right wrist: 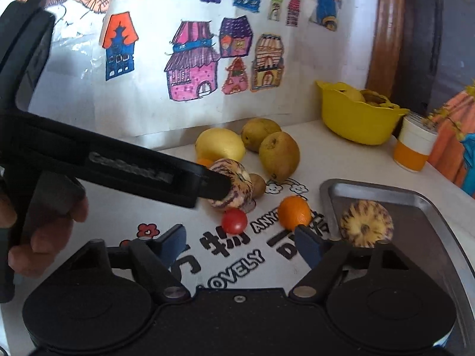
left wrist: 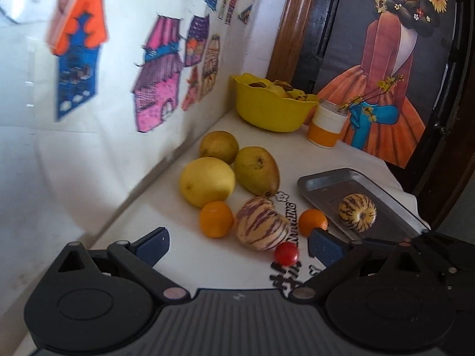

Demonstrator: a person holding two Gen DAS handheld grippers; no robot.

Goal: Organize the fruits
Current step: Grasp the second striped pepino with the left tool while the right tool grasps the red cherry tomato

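Two tools are working over a white bench, with a steel tray (right wrist: 439,207) as the landmark. Farthest left of the tray, a lemon (left wrist: 207,181) and two pears (left wrist: 257,170) are lying in a cluster by the wall. Nearer the tray, a mandarin (left wrist: 216,219), a striped melon (left wrist: 261,224) and a cherry tomato (left wrist: 286,253) are sitting loose on the bench, and a second mandarin (right wrist: 294,212) is lying just beside the tray's left edge. A second melon (right wrist: 366,227) is already sitting in the tray.

The left tool (left wrist: 237,244) is standing wide open and empty, with the striped melon lying ahead of its blue pads; in the right wrist view its tip is overlapping that melon's left side, though I cannot tell whether it is touching. The right tool (right wrist: 242,244) is also gaping with nothing between its pads, hanging just left of the tray.

Judging by the sorting so far, the melon on the bench looks like the next piece for the tray. To do this well, the left tool should be straddling the melon's widest part, closing gently so the skin is not bruising, and avoiding nudging the tomato, which could be rolling away. The right tool should be keeping clear of the tray's left edge.
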